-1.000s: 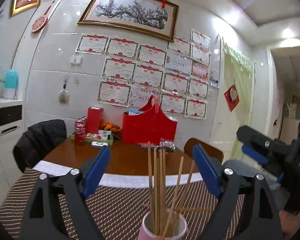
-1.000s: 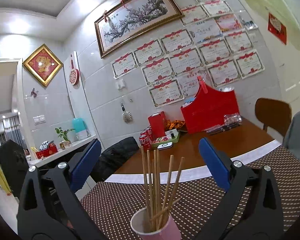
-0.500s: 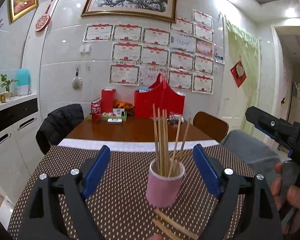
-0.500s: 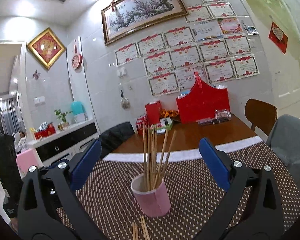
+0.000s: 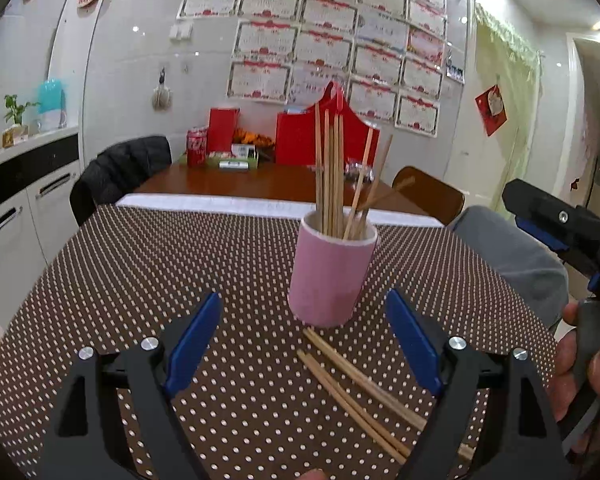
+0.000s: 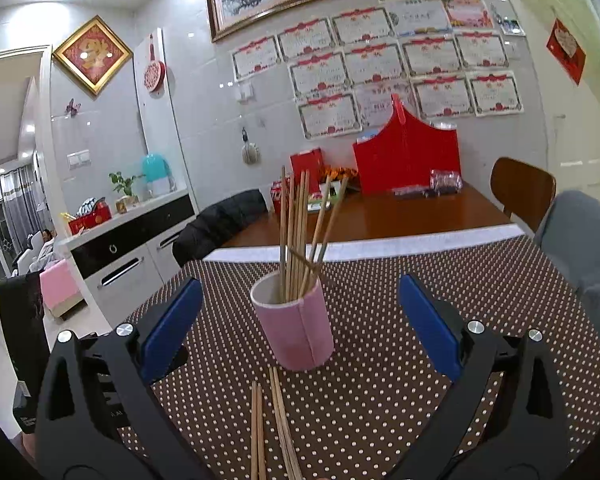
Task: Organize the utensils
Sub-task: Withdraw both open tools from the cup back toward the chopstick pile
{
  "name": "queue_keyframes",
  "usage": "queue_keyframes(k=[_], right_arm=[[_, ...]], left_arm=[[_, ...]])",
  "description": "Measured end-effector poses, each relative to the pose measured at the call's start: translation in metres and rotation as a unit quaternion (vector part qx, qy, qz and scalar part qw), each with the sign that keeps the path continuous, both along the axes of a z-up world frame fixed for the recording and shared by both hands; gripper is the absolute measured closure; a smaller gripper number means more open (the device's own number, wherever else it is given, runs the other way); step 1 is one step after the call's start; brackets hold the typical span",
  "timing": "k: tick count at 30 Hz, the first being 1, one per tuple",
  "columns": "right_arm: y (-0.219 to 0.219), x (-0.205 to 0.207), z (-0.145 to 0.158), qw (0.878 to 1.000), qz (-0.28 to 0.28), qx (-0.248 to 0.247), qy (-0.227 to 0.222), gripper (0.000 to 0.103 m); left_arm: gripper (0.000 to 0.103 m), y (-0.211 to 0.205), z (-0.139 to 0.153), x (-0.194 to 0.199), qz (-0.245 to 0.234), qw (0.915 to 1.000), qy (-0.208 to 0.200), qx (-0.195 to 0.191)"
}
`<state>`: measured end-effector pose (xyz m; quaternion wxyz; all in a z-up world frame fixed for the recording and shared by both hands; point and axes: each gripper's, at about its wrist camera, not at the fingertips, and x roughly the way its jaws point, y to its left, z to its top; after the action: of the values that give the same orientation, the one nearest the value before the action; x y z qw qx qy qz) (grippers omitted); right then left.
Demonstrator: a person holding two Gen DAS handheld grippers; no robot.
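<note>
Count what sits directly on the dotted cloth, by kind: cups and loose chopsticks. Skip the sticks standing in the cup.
Pink cup: 1
Loose chopsticks lying flat on the dotted cloth in front of the cup: 4, in two pairs
Total: 5

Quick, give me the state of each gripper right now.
Left gripper: open, holding nothing.
Right gripper: open, holding nothing.
</note>
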<state>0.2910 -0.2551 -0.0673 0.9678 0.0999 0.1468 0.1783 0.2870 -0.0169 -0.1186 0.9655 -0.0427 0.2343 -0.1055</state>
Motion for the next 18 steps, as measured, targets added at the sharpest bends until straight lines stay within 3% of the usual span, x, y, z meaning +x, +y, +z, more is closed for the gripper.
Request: queue_keyframes(k=[9,15,18], right_arm=[[0.000,0.016,-0.026,0.998,0.016,-0.029,0.053,0.006],[-0.010,0.023,-0.034,0.997,0.018,-0.013,0.073,0.006],[-0.013,0.027,-0.036,0.996,0.023,-0.010,0.081,0.006]], left_arm=[[0.020,-0.012,-0.035,0.007,-0.002,0.9964,0.081,0.027],[0.020,-0.016,-0.048,0.007,-0.003,0.9895,0.140,0.035],[0.020,-0.024,-0.054,0.001,-0.004,0.9875,0.149,0.052]])
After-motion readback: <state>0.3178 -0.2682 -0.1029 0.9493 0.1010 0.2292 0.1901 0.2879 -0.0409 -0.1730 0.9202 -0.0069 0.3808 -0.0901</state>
